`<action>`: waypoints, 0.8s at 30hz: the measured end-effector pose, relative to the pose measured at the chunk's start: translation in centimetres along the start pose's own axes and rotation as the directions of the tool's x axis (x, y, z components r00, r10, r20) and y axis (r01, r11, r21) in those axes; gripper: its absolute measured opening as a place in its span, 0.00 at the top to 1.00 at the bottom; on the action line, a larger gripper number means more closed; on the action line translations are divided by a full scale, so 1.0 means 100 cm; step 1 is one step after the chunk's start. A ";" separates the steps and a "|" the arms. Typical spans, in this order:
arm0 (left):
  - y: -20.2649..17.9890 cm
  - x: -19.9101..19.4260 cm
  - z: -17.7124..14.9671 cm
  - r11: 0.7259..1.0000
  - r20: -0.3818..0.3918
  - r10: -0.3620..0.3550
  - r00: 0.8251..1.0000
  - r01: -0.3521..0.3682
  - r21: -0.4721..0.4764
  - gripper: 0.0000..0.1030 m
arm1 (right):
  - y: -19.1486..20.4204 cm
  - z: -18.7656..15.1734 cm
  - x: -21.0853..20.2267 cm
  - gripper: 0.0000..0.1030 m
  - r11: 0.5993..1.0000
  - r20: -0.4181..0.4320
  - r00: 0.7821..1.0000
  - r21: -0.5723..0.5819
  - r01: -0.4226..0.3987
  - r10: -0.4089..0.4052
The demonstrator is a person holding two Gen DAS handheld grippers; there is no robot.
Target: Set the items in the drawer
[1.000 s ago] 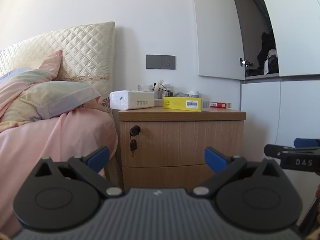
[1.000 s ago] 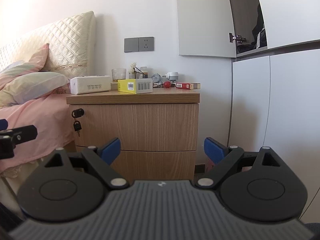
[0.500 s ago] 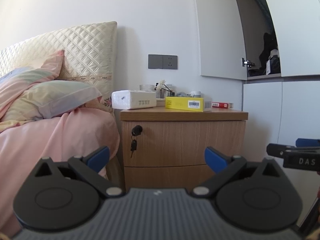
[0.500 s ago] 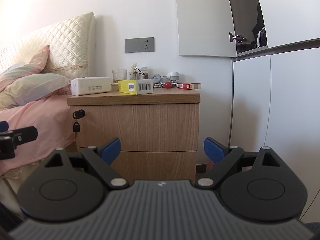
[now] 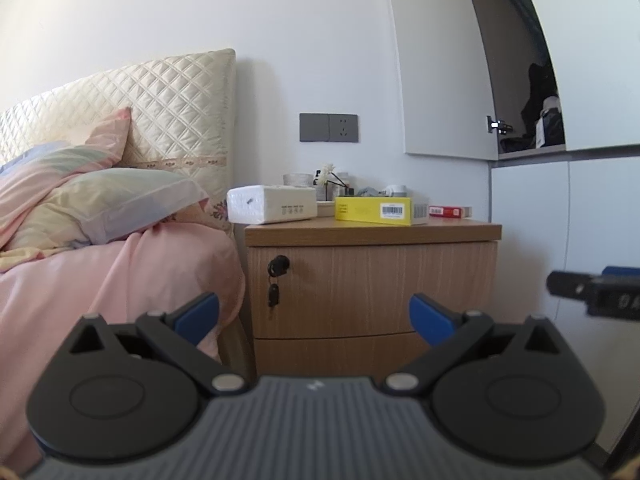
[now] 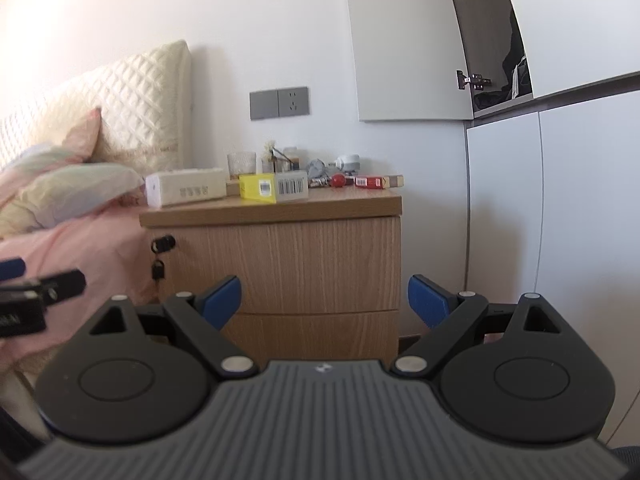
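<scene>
A wooden nightstand point(image 5: 372, 280) point(image 6: 296, 264) stands ahead with two shut drawers; the top drawer point(image 5: 380, 288) has a key in its lock point(image 5: 278, 266). On top lie a white tissue pack point(image 5: 272, 203), a yellow box point(image 5: 374, 210) point(image 6: 260, 187), a red box point(image 5: 450, 211) point(image 6: 370, 181) and a red ball point(image 6: 339, 180). My left gripper point(image 5: 314, 316) is open and empty, some way short of the drawers. My right gripper point(image 6: 324, 298) is open and empty too, also short of them.
A bed with pink bedding point(image 5: 100, 280) and a quilted headboard point(image 5: 168, 112) is left of the nightstand. White wardrobe doors point(image 6: 560, 220) stand on the right, with one upper door open point(image 5: 444, 80). Small jars and clutter point(image 6: 280, 158) sit at the nightstand's back.
Both grippers have drifted slightly; the nightstand sits a little lower and to the right in the views. Both stay open and empty.
</scene>
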State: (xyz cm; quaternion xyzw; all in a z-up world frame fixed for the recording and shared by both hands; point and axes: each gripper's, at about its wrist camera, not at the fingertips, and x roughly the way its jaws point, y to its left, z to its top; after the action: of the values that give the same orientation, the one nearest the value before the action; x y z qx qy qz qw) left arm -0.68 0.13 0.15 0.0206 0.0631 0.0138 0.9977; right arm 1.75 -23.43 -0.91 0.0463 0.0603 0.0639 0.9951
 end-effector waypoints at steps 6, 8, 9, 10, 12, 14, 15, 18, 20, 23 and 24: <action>0.002 0.003 -0.001 1.000 0.006 0.015 1.000 -0.015 0.008 0.00 | -0.008 0.008 0.003 0.10 0.996 0.023 0.998 0.060 -0.065 0.064; 0.005 0.004 -0.001 1.000 0.002 0.031 1.000 -0.031 -0.001 0.00 | -0.007 0.008 0.003 0.10 0.997 0.026 0.998 0.053 -0.060 0.059; 0.006 0.004 -0.001 0.999 0.002 0.037 0.999 -0.037 -0.005 0.00 | -0.007 0.008 0.003 0.10 0.997 0.029 0.998 0.048 -0.057 0.056; 0.006 0.005 0.000 0.999 0.004 0.040 0.999 -0.040 -0.007 0.00 | -0.007 0.007 0.003 0.10 0.998 0.031 0.998 0.043 -0.054 0.052; 0.006 0.006 0.000 0.999 0.008 0.047 0.999 -0.047 -0.009 0.00 | -0.008 0.008 0.004 0.10 0.998 0.032 0.998 0.044 -0.052 0.051; 0.003 0.009 0.000 0.999 0.010 0.048 0.999 -0.048 0.002 0.00 | -0.010 0.011 0.007 0.10 0.997 0.029 0.998 0.049 -0.058 0.057; 0.002 0.011 0.001 0.999 0.010 0.047 0.999 -0.047 0.004 0.00 | -0.011 0.013 0.008 0.10 0.997 0.030 0.998 0.049 -0.062 0.060; 0.000 0.020 0.005 0.999 0.008 0.034 0.999 -0.034 -0.009 0.00 | -0.014 0.021 0.010 0.10 0.997 0.046 0.997 0.043 -0.061 0.059; -0.001 0.028 0.009 1.000 0.001 0.015 1.000 -0.015 -0.027 0.00 | -0.016 0.029 0.013 0.10 0.997 0.066 0.996 0.039 -0.065 0.062; 0.000 0.042 0.014 0.999 -0.015 0.004 1.000 -0.005 -0.040 0.00 | -0.019 0.041 0.020 0.10 0.997 0.093 0.993 0.041 -0.070 0.066; 0.000 0.047 0.016 0.999 -0.018 0.007 1.000 -0.007 -0.040 0.00 | -0.019 0.044 0.022 0.10 0.997 0.107 0.992 0.036 -0.073 0.069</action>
State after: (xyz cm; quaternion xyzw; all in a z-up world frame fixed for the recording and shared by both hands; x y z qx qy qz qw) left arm 4.18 0.19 1.14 0.0005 0.0715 0.0187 0.9973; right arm 4.72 -25.38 3.01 0.0714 0.0072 0.0954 0.9929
